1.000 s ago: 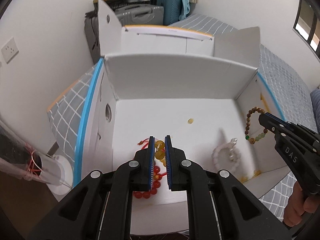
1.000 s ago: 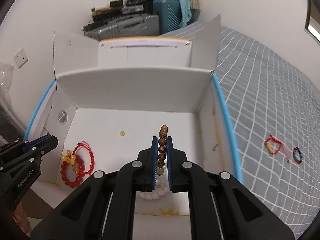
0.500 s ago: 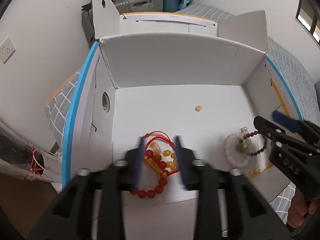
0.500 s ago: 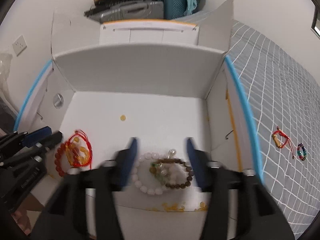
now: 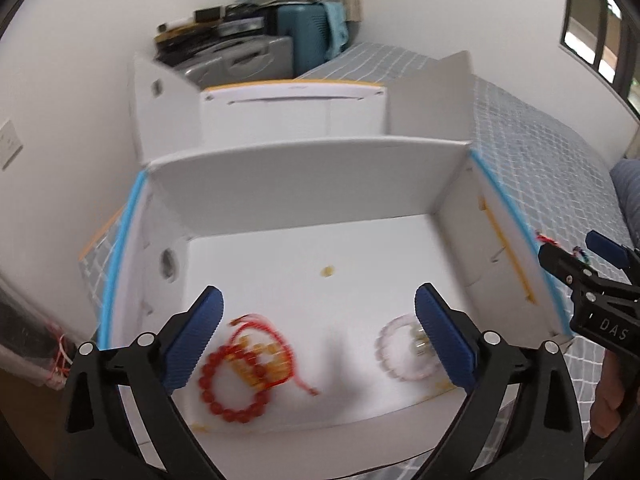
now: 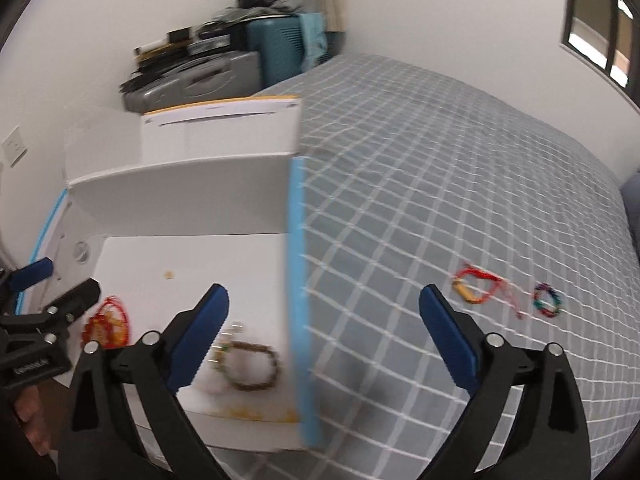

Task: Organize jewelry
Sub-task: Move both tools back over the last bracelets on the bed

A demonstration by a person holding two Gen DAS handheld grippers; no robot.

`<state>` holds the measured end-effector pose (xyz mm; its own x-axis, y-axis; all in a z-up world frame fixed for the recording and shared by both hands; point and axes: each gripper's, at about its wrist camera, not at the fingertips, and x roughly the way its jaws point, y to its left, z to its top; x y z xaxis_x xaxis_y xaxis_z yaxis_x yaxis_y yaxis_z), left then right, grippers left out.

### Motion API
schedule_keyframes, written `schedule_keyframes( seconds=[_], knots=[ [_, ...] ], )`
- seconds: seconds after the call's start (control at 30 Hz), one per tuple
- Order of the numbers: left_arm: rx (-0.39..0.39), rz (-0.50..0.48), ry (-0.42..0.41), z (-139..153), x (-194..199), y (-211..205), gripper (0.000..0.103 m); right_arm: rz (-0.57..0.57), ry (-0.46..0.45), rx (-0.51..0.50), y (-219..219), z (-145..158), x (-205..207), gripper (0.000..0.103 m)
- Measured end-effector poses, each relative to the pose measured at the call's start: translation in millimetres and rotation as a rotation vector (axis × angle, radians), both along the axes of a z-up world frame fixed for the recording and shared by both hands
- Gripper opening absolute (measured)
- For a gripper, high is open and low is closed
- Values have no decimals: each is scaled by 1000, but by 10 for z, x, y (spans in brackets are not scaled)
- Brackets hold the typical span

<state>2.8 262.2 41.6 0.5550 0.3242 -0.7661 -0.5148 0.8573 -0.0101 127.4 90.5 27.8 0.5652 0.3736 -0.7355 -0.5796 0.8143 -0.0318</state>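
- Inside the white box, a red bead bracelet lies tangled with a red cord, and a pale bead bracelet lies to its right.
- A brown bead bracelet lies in the box too.
- Left gripper: jaws wide, holding nothing.
- Right gripper: jaws wide, holding nothing, over the box edge.
- On the bed, a red string bracelet and a multicolored bracelet lie just beside each other.

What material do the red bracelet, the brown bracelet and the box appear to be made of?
Red bracelet: glossy translucent round beads, perhaps glass or resin. Brown bracelet: matte brown beads, probably wood, though blurred. Box: white cardboard, matte, with folded flaps.
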Motion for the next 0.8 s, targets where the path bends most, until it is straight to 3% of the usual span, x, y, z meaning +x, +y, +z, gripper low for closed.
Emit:
schedule_keyframes(
  seconds=[0.47, 0.8],
  knots=[
    [19, -239, -38, 131, 987, -1132, 97, -237, 7, 17, -1385, -79, 691, 95],
    [-23, -359, 28, -166, 1827, -1892, 97, -370, 89, 22, -2167, -337, 1353, 95]
  ],
)
